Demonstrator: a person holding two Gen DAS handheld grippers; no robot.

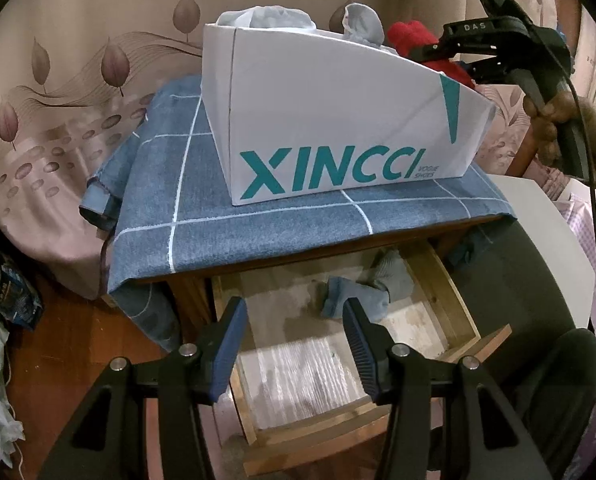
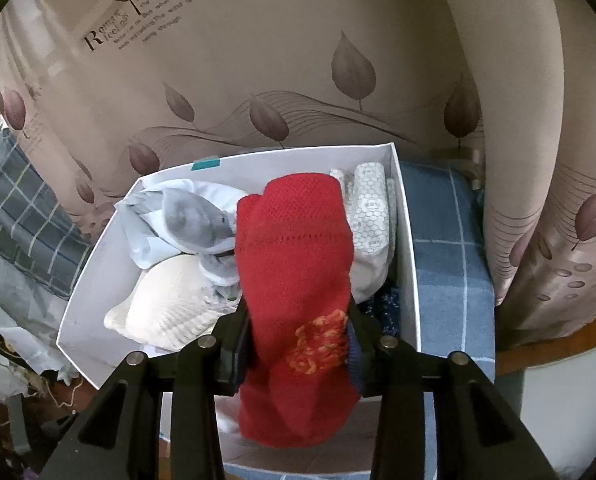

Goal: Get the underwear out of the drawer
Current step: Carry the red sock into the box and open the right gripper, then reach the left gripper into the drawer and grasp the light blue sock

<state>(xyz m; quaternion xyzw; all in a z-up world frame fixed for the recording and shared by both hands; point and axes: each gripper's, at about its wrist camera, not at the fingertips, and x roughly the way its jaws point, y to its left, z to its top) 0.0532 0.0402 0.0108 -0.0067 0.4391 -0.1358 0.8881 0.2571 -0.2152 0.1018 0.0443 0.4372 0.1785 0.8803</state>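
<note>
An open wooden drawer (image 1: pixel 459 312) sits under a stand draped in a blue checked cloth (image 1: pixel 218 208). In it lie a blue garment (image 1: pixel 353 300) and a grey one (image 1: pixel 393 276). My left gripper (image 1: pixel 294 308) hovers open just above the drawer, nothing between its pads. On the stand is a white XINCCI shoebox (image 1: pixel 329 120) holding several garments. My right gripper (image 2: pixel 298 316) is shut on a red knitted underwear piece (image 2: pixel 294 248) over the box's near right part; its far end droops into the box. From the left wrist view the right gripper (image 1: pixel 445 60) is at the box's far right corner.
A leaf-patterned curtain (image 2: pixel 282 60) hangs close behind the stand. A person's hand (image 1: pixel 553 120) grips the right tool's handle. A white rounded surface (image 1: pixel 545 220) stands right of the stand. Clutter and bags (image 1: pixel 6 288) lie on the floor at left.
</note>
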